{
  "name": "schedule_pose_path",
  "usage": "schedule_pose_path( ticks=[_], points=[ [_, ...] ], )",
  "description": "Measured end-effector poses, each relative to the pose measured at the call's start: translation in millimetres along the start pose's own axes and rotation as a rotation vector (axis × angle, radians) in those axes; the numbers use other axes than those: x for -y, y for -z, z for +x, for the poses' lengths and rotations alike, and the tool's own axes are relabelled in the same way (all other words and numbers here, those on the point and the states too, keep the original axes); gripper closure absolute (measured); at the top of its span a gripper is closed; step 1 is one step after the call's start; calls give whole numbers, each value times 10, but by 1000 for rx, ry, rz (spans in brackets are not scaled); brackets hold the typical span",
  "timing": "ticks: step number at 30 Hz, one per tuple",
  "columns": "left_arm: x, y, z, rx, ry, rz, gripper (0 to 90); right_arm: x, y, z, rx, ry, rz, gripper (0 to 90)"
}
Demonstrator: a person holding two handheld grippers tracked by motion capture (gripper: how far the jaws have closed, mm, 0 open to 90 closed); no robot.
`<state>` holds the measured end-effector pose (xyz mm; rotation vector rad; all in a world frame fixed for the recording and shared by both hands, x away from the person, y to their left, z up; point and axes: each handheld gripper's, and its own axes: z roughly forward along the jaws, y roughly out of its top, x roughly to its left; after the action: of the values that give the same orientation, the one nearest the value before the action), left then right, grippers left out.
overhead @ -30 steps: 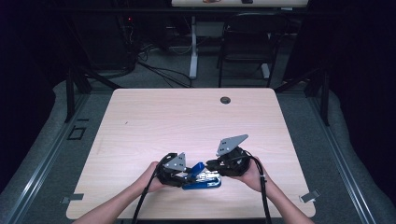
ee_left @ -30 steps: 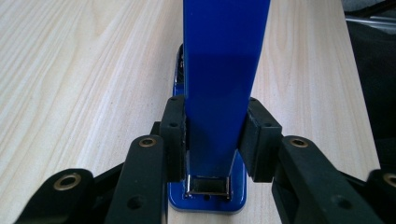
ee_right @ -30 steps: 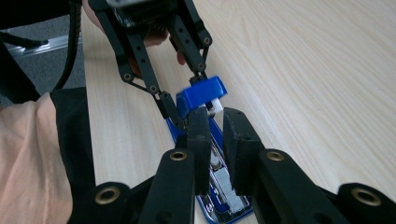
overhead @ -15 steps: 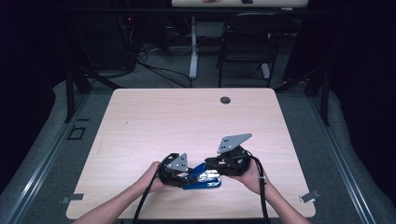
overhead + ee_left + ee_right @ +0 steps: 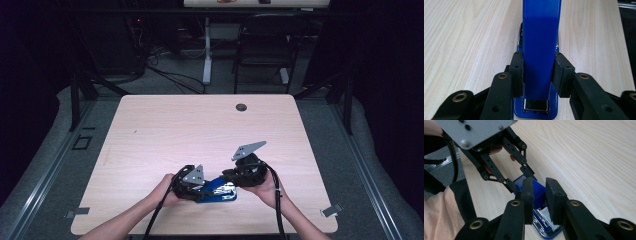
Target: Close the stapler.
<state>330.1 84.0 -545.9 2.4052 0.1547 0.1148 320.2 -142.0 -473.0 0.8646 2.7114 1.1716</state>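
Blue stapler [image 5: 218, 189] at the near edge of the table [image 5: 200, 130], its top arm clamped by the left gripper [image 5: 539, 72]. The right gripper [image 5: 539, 202], jaws narrow and just opening, straddles the metal magazine without clearly pressing it. Judged step: opening the stapler; next, a firm hold on the base. The stapler's far end is hidden.

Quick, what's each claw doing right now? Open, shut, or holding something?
Left gripper: shut on the blue stapler, clamping its raised top arm.
Right gripper: open, jaws just widening, with the stapler's metal end between them, not pressed.
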Motion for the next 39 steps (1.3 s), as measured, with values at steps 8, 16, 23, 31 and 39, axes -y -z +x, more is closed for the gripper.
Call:
schedule_pose_path(
  ticks=[8, 16, 23, 31, 39],
  points=[
    [34, -30, 16, 11, 4, 63, 598, 37, -42, -41, 64, 23, 76, 782],
    [110, -50, 38, 39, 19, 118, 540, 133, -208, -130, 94, 25, 168, 784],
    [151, -8, 48, 31, 30, 122, 583, 152, -232, -150, 98, 20, 199, 792],
    [139, -1, 44, 37, 19, 131, 628, 172, -275, -153, 86, 18, 221, 862],
    [131, -6, 53, 43, 7, 134, 630, 172, -344, -83, 77, 23, 234, 881]
  ],
)
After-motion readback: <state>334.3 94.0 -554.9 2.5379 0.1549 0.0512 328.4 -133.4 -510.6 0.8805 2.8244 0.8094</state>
